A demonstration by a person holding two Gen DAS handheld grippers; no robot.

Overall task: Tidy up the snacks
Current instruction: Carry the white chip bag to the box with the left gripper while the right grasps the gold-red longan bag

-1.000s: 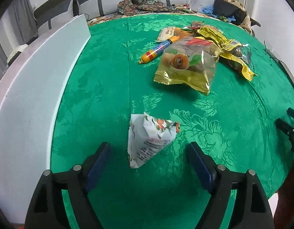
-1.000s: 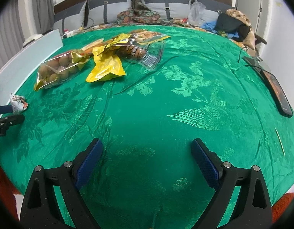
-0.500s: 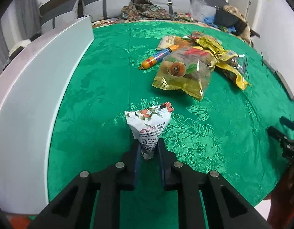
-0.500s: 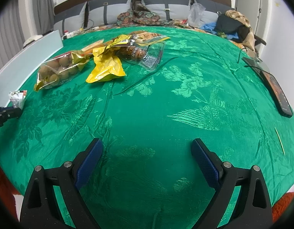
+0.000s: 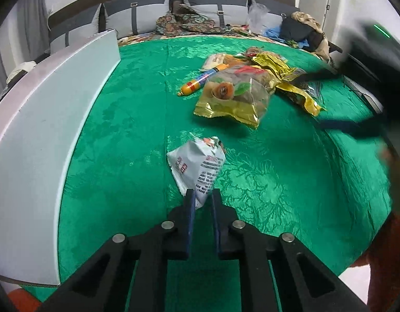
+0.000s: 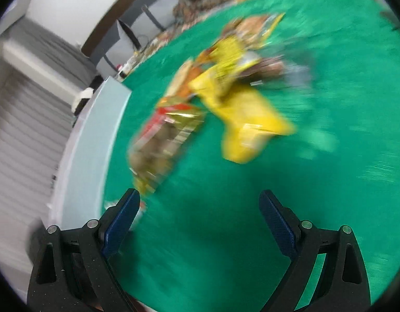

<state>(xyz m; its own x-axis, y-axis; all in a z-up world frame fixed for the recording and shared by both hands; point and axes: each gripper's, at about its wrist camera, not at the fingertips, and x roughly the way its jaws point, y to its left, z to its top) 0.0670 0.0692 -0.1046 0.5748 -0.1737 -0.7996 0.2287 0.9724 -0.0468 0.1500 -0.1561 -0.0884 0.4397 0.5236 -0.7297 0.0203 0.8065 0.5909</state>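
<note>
My left gripper (image 5: 202,195) is shut on the near corner of a small white snack packet (image 5: 196,166) and holds it above the green tablecloth (image 5: 127,130). Beyond it lie a gold bag of dried fruit (image 5: 233,98), an orange sausage stick (image 5: 202,80) and several yellow packets (image 5: 277,65). My right gripper (image 6: 200,205) is open and empty; its view is blurred by motion and faces the gold bag (image 6: 163,140) and a yellow packet (image 6: 249,119). It shows blurred at the right of the left wrist view (image 5: 355,119).
A long white box (image 5: 44,130) runs along the table's left side; it shows in the right wrist view too (image 6: 93,150). Sofa cushions and clothes lie behind the table. A dark flat device (image 5: 366,96) lies at the right edge.
My left gripper has closed on the white packet and lifted it. My right gripper has swung left and forward fast toward the snack pile, tilting its view.
</note>
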